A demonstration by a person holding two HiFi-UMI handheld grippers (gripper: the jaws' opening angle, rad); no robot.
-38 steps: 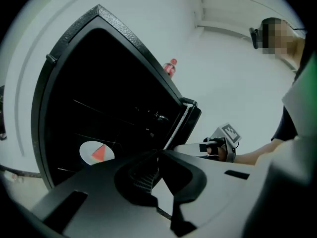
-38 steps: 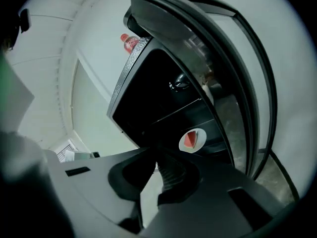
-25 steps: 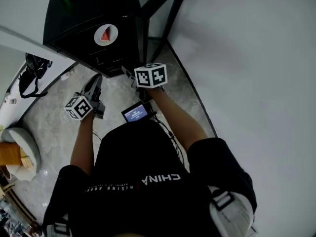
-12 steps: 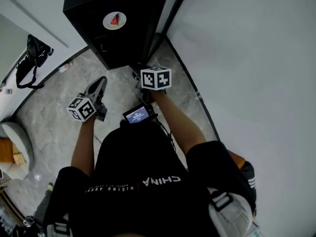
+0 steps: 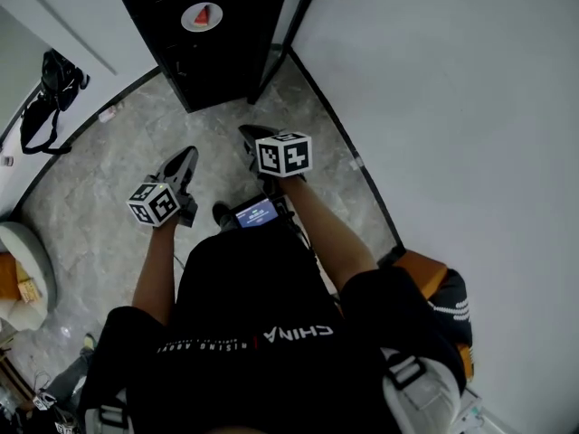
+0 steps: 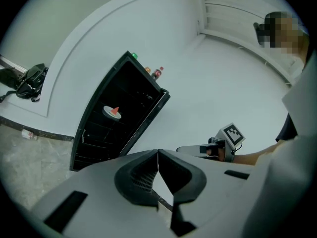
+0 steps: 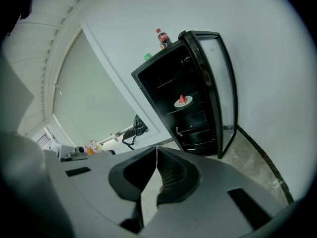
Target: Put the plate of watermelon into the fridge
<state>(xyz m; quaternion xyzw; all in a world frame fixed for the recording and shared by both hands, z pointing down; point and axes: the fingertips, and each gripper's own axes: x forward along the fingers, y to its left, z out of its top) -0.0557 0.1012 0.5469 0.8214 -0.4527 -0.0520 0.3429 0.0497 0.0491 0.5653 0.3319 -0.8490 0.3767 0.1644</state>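
Plate (image 5: pixel 201 16) sits in the fridge (image 5: pixel 235 57) at 12 o'clock, so my left gripper (image 6: pixel 158 155) and right gripper (image 7: pixel 156 150), jaws closed and empty, should ease the door (image 7: pixel 222 83) shut

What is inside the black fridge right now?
A white plate carrying a watermelon slice sits midway up inside the open fridge. The rest of the interior is too dark to tell whether it holds anything else.

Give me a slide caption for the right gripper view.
Shut right gripper faces the open black fridge with the watermelon plate inside.
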